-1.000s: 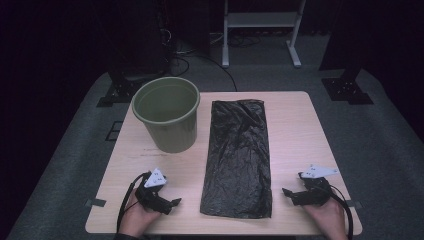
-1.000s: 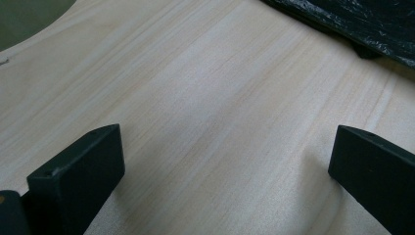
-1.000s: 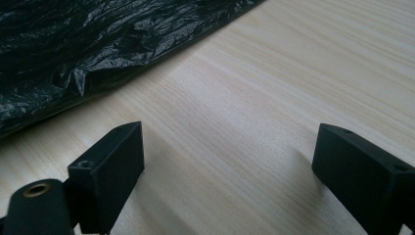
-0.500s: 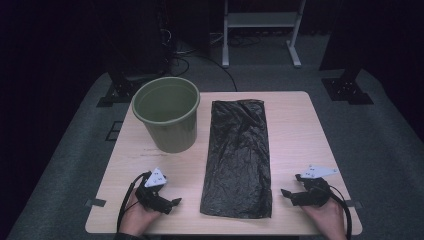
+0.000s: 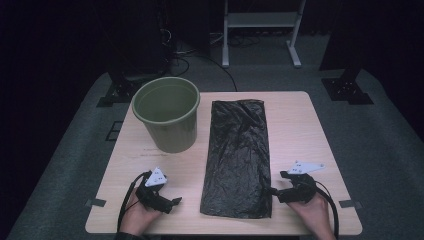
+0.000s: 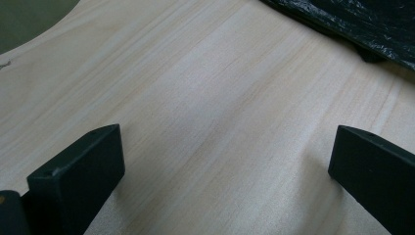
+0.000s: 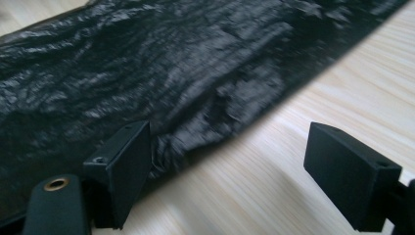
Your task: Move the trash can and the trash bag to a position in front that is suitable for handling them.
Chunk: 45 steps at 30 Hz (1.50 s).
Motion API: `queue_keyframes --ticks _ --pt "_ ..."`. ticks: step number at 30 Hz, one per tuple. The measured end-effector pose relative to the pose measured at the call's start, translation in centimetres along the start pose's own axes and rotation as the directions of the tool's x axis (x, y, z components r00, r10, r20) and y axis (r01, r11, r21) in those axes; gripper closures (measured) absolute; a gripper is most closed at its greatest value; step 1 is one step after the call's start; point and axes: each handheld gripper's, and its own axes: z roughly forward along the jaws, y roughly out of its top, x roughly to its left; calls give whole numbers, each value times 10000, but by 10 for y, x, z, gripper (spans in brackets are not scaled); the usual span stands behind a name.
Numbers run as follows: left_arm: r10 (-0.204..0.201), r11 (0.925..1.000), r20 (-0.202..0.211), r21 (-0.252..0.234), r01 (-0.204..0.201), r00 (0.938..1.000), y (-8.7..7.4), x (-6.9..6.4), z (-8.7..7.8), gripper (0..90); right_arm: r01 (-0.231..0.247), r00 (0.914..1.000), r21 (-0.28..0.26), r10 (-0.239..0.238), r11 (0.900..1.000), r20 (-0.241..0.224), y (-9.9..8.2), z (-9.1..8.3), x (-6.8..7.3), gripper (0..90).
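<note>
A: Writing check first. Is any brand, label or lettering readable?

B: None can be read. The bucket (image 5: 167,116) is plain olive green, the bag (image 5: 239,157) is plain black plastic, and the table (image 5: 310,130) is bare pale wood. Small grey tape tabs (image 5: 95,203) sit at the near table corners; they carry no readable marks.

A: Containers and contents?

B: One container, the bucket. It stands upright on the far left part of the table, mouth open upward. Its inside shows only green wall and floor. The bag lies flat and wrinkled beside it, lengthwise down the middle of the table, just clear of the bucket's right side.

A: State of the right gripper (image 5: 272,190)?

B: Released. Its jaws have just been closing a little, but they stand wide apart. In the right gripper view, one jaw rests at the bag's near right edge, the other stands over bare wood, and the edge of the bag lies between them. The pads do not press on it. In the high view the gripper sits at the bag's near right corner, pointing toward it.

A: State of the left gripper (image 5: 176,201)?

B: Released. The left gripper view shows both jaws far apart with bare wood between them. It rests near the front left of the table, short of the bag's left edge, with the bucket beyond it.
</note>
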Motion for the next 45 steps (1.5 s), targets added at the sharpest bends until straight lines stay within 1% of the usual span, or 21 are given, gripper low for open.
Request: queue_keyframes --ticks 6,7,9,11,12,13,14,15,16,17,20,21,22,24,25,26,33,35,39,40,45 --pt "-2 10000 0 0 2 10000 0 0 0 0 186 9997 302 -180 9994 -172 7 14 9 178" --pt "-2 10000 -2 1 2 10000 0 0 0 0 161 9996 331 -153 9993 -228 8 18 10 231" --pt "-1 10000 0 -1 1 10000 0 0 0 0 179 9996 375 -172 9991 -212 8 19 11 233" --pt "1 10000 -4 5 -1 10000 0 0 0 0 302 9995 514 -296 9982 -134 9 23 13 263" --pt "1 10000 -1 1 -1 10000 0 0 0 0 452 9989 567 -456 9974 49 9 24 15 279" --pt "1 10000 -1 1 -1 10000 0 0 0 0 452 9989 567 -456 9974 49 9 24 15 279" --pt "0 10000 -3 3 0 10000 0 0 0 0 586 9979 571 -601 9966 248 8 24 16 347" --pt "0 10000 -2 4 0 10000 0 0 0 0 586 9979 571 -601 9966 248 8 24 16 347" --pt "0 10000 -1 0 0 10000 0 0 0 0 823 9951 547 -851 9951 502 7 22 17 432" --pt "1 10000 -4 3 -1 10000 0 0 0 0 909 9942 512 -935 9945 529 6 22 17 470" --pt "1 10000 -2 1 -1 10000 0 0 0 0 902 9946 442 -923 9949 472 6 20 17 632" --pt "1 10000 -2 1 -1 10000 0 0 0 0 902 9946 442 -923 9949 472 6 20 17 632" --pt "2 10000 -3 5 -2 10000 0 0 0 0 920 9947 418 -938 9949 417 5 20 16 676" --pt "2 10000 -1 2 -2 10000 0 0 0 0 1005 9945 388 -1016 9942 250 4 18 14 846" --pt "2 10000 -1 2 -2 10000 0 0 0 0 1005 9945 388 -1016 9942 250 4 18 14 846" --pt "3 10000 -5 7 -3 10000 0 0 0 0 891 9960 344 -893 9954 44 3 18 12 896" --pt "0 10000 -5 12 0 10000 0 0 0 0 777 9968 335 -783 9964 172 2 16 9 898" --pt "1 10000 -4 6 -1 10000 0 0 0 0 623 9977 318 -632 9975 264 2 13 6 898" --pt "3 10000 -4 12 -3 10000 0 0 0 0 537 9981 289 -546 9981 298 1 8 1 897" --pt "1 10000 -4 5 -1 10000 0 0 0 0 467 9983 247 -476 9986 349 1 4 -3 898" --pt "1 10000 -5 9 -1 10000 0 0 0 0 455 9977 183 -463 9988 490 -1 -2 -9 898"
